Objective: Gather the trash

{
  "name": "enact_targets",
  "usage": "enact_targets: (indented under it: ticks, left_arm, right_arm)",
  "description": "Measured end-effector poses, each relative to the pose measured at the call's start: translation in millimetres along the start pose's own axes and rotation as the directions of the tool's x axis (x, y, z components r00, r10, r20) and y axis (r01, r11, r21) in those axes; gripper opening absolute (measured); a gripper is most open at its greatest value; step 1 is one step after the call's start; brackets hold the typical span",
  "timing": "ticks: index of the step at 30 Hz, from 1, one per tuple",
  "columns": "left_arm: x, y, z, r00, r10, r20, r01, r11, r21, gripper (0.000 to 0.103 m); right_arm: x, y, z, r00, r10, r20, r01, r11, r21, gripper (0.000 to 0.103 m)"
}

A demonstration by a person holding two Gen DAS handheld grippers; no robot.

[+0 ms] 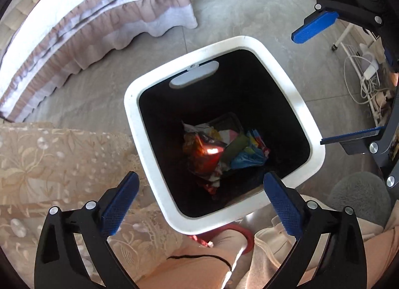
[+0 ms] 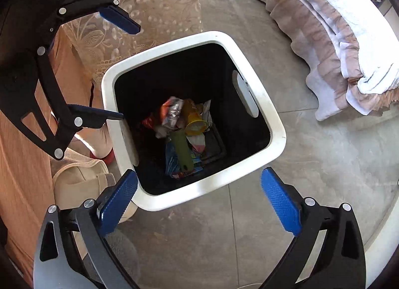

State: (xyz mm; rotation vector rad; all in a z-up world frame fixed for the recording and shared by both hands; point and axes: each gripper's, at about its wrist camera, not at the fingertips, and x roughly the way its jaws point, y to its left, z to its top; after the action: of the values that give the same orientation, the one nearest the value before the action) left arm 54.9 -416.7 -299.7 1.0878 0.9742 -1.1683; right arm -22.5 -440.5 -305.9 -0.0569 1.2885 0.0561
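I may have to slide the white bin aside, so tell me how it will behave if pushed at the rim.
The white bin looks tall with a narrower base, so a rim push may tip it. It holds only wrappers at the bottom, so it is probably light. On the smooth floor tiles, a low push would likely slide it.

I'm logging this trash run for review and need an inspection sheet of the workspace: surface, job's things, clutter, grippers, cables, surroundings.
Surface: grey tiled floor, no loose trash seen on it.
Job's things: white trash bin open, black inside; crumpled wrappers lie at its bottom.
Clutter: beige slipper beside the bin.
Grippers: left gripper and right gripper both open, empty, above the bin.
Cables: white cords bundled on a wire rack.
Surroundings: bed with ruffled skirt; lace cloth.
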Motion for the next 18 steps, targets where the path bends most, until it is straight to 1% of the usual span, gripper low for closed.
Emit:
enact_targets:
  ticks: [5,6,8,12,18]
  left_arm:
    - [-4.0,-0.4,0.5,1.000,-0.005,0.014,0.005,1.000,0.014,0.098]
    - [-4.9,-0.1,0.6,1.000,0.000,0.019,0.000,1.000,0.019,0.098]
    - [-10.5,-0.6,-0.3,1.000,0.009,0.030,-0.009,1.000,0.023,0.098]
    - [-23.3,3.0,-3.2,0.998,0.009,0.059,-0.010,1.000,0.016,0.098]
    - [-44.4,8.4,-11.9,0.994,0.037,0.099,-0.037,0.999,-0.008,0.098]
  right_arm:
    - [-5.2,9.0,-7.5,1.000,-0.001,0.016,0.001,1.000,0.002,0.099]
    - [-3.2,-0.9,-3.7,1.000,-0.004,0.020,0.004,1.000,0.001,0.099]
    - [-1.6,-6.1,2.2,1.000,-0.003,0.024,0.003,1.000,-0.002,0.099]
    - [-9.0,-3.1,7.6,0.999,-0.017,0.045,0.017,1.000,-0.010,0.099]
    - [-24.2,3.2,17.3,0.996,-0.043,0.080,0.045,0.999,-0.028,0.099]
